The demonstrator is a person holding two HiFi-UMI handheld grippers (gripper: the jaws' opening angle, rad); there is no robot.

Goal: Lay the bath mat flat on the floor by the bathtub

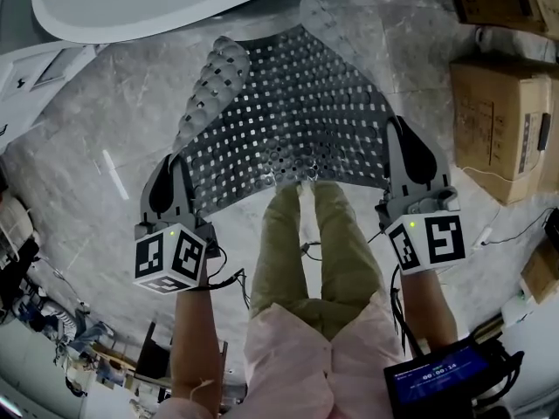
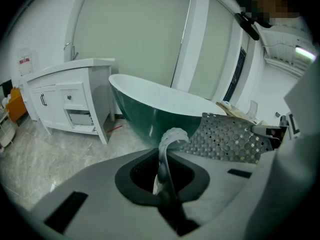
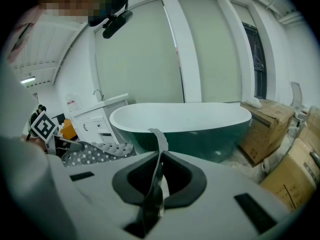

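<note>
Both left tool (image 1: 169,173) and right tool (image 1: 409,149) clamp bath mat (image 1: 288,112) corners, seemingly off bathtub (image 1: 131,7).

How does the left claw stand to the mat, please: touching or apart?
Touching. The left gripper view shows the left claw shut on the mat, with the mat's edge pinched between the jaws.

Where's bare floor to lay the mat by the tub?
Bare marble floor lies between the bathtub and the person's legs, beneath the bath mat that the left hand-held gripper and right hand-held gripper hold up, and stretches left to the white cabinet. Crowded at right: cardboard boxes.
</note>
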